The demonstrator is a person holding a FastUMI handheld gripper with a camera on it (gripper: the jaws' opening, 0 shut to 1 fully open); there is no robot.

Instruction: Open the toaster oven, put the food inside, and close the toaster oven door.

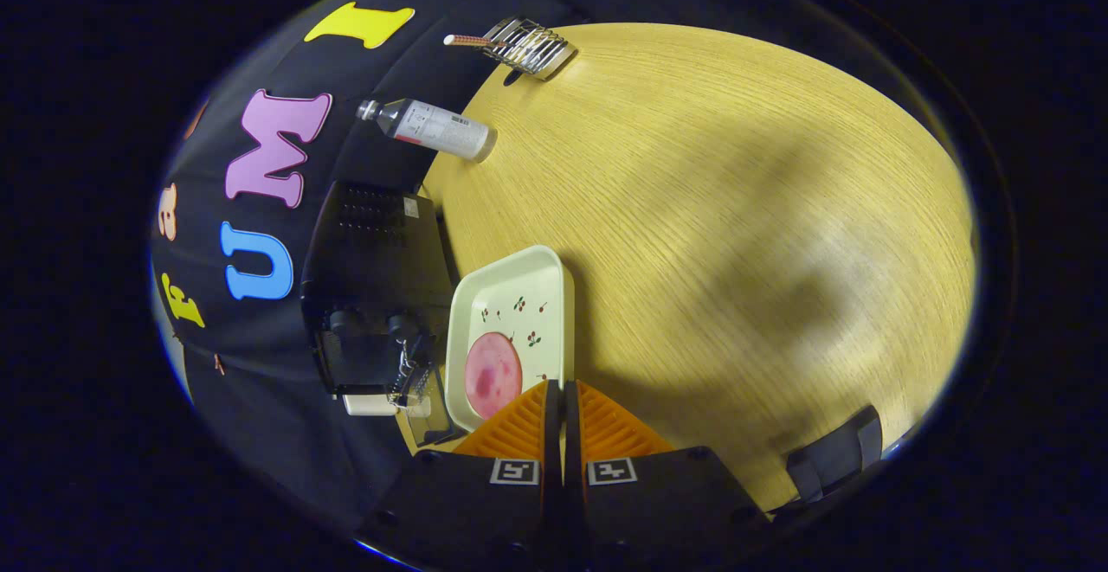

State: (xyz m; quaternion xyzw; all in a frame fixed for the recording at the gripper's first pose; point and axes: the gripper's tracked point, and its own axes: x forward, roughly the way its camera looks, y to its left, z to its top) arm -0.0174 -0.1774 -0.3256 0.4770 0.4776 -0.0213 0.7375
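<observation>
While the gripper (pixel 563 399) is hovering with fingers pressed together on nothing, the ham slice (pixel 493 375) is lying in the tray (pixel 554 273) just ahead, beside the toaster oven (pixel 372 295); likely limp, slippery, best pinched at its edge.

A staged kitchen corner in a booth: a wooden table (pixel 710 208) carrying a toaster oven (pixel 376 295), a cherry-patterned tray (pixel 519 286), a metal rack (pixel 528 46) and a bottle (pixel 433 126)
</observation>
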